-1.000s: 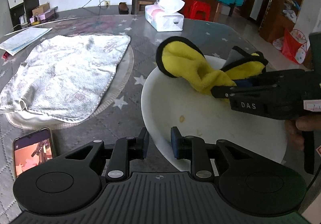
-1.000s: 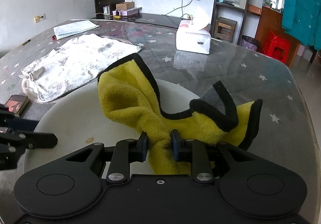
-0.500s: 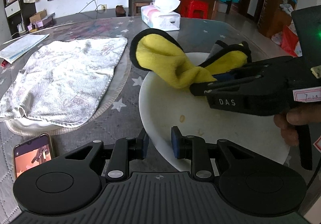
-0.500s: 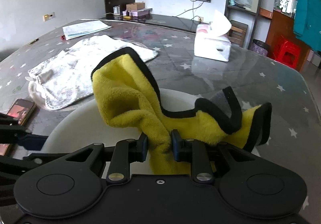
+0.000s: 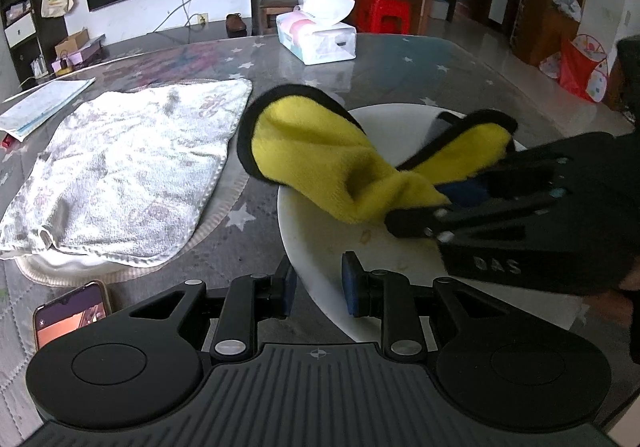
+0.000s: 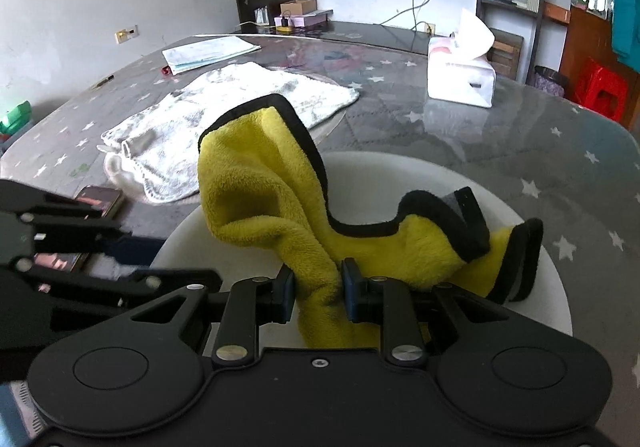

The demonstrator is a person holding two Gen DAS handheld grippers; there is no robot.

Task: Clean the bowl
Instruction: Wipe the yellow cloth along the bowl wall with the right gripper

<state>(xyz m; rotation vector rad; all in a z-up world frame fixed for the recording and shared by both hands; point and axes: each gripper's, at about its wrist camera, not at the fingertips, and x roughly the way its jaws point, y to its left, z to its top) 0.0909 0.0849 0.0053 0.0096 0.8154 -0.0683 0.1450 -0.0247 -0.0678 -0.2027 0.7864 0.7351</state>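
A white bowl (image 5: 320, 243) sits on the grey star-patterned table, with small crumbs on its inner surface; it also shows in the right wrist view (image 6: 536, 267). My left gripper (image 5: 316, 287) is shut on the bowl's near rim. My right gripper (image 6: 316, 289) is shut on a yellow cloth with black trim (image 6: 260, 203) and holds it inside the bowl. In the left wrist view the cloth (image 5: 316, 151) hangs over the bowl's left rim, with my right gripper (image 5: 420, 213) coming in from the right.
A white towel (image 5: 120, 167) lies on a mat left of the bowl. A phone (image 5: 72, 315) lies at the near left. A tissue box (image 5: 316, 35) stands at the far side. Papers (image 5: 40, 107) lie at the far left.
My right gripper has moved the yellow cloth leftward and nearer across the bowl. The left gripper still holds the rim and the bowl stays in place.
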